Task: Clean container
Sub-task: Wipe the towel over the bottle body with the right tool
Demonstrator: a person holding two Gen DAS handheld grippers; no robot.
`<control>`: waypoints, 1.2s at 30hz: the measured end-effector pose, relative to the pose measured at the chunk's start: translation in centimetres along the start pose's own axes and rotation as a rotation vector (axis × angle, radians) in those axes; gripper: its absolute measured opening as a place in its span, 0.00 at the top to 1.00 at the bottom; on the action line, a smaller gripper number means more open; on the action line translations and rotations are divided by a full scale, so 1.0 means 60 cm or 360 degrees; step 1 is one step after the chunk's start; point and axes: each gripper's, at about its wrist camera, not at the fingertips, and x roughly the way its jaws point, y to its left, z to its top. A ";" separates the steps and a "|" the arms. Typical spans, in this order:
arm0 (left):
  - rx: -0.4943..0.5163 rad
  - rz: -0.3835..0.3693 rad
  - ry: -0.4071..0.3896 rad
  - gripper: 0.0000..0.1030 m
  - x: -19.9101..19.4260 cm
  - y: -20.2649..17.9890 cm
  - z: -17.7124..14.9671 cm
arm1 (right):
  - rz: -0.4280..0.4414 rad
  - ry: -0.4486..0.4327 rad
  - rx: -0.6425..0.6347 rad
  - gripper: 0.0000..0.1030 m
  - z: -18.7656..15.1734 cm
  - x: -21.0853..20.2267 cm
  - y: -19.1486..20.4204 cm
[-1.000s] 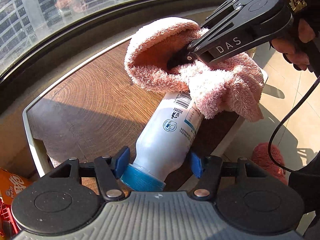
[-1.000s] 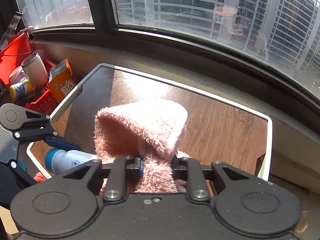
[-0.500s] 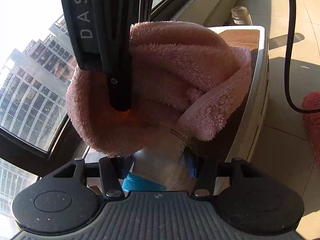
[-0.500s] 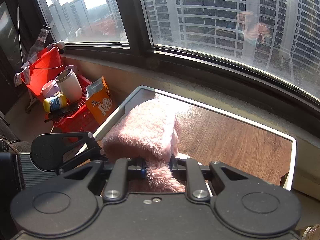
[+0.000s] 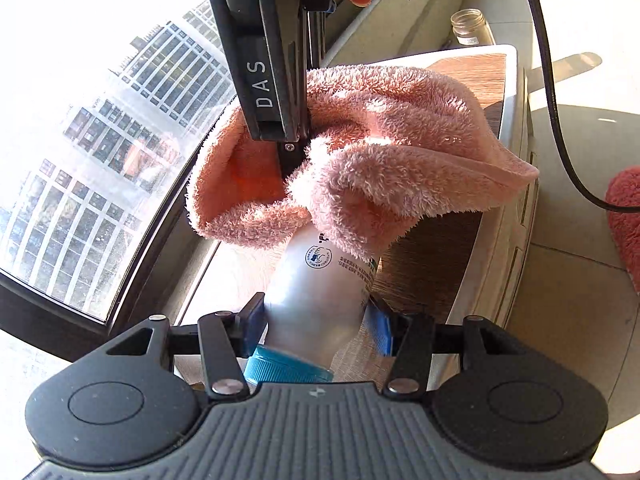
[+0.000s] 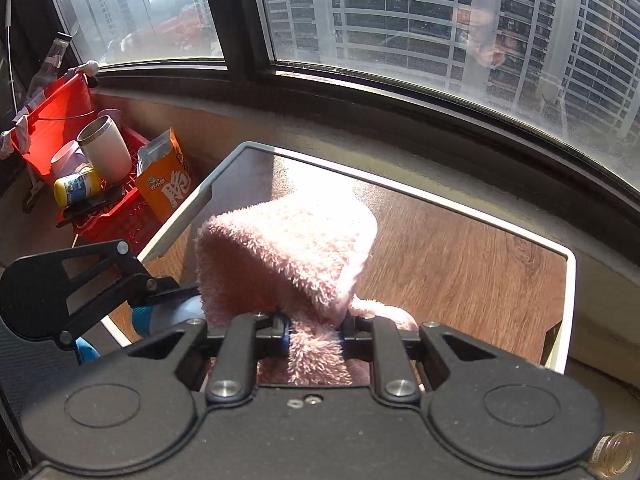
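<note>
A white bottle (image 5: 320, 292) with a blue cap (image 5: 286, 368) is held near its neck by my left gripper (image 5: 316, 322), which is shut on it. A fluffy pink towel (image 5: 384, 160) drapes over the bottle's far end, hiding it. My right gripper (image 5: 294, 148) comes down from above and is shut on the towel. In the right wrist view the towel (image 6: 288, 252) bunches up between the right gripper (image 6: 314, 326) and the table; the left gripper (image 6: 168, 286) and a bit of the bottle (image 6: 176, 314) show at the lower left.
Below lies a wood-topped table with a white rim (image 6: 570, 304). A red crate (image 6: 60, 116) with cups and an orange snack bag (image 6: 168, 178) stands at the left. A glass jar (image 5: 468, 26) sits on the floor past the table. The window frame (image 6: 360, 80) runs behind.
The bottle has been tilted up from lying across the table to pointing away from the left gripper. The right gripper with the towel has swung over the bottle's end and shifted along it.
</note>
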 end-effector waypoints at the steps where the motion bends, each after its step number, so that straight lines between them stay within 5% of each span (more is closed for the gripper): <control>1: -0.0001 -0.0001 0.0001 0.49 0.000 0.001 0.000 | -0.0036 0.0004 0.0003 0.82 -0.004 0.000 -0.009; 7: 0.0002 -0.0003 0.0001 0.49 0.000 0.003 0.002 | -0.0185 0.0026 0.0057 0.82 -0.018 -0.001 -0.048; 10: -0.0027 -0.0013 0.0013 0.49 0.001 0.010 0.003 | -0.0153 0.0012 0.0103 0.82 -0.016 -0.009 -0.052; 17: -0.0112 -0.0038 0.0054 0.49 0.023 0.021 -0.005 | 0.0126 -0.0119 0.0082 0.82 0.014 -0.038 -0.006; 23: -0.0125 -0.0044 0.0059 0.49 0.024 0.023 -0.007 | 0.0299 -0.0046 0.0004 0.82 0.016 -0.019 0.039; 36: -0.0175 -0.0096 0.0076 0.49 0.029 0.037 -0.011 | 0.0112 -0.0011 -0.0010 0.82 0.003 -0.004 0.017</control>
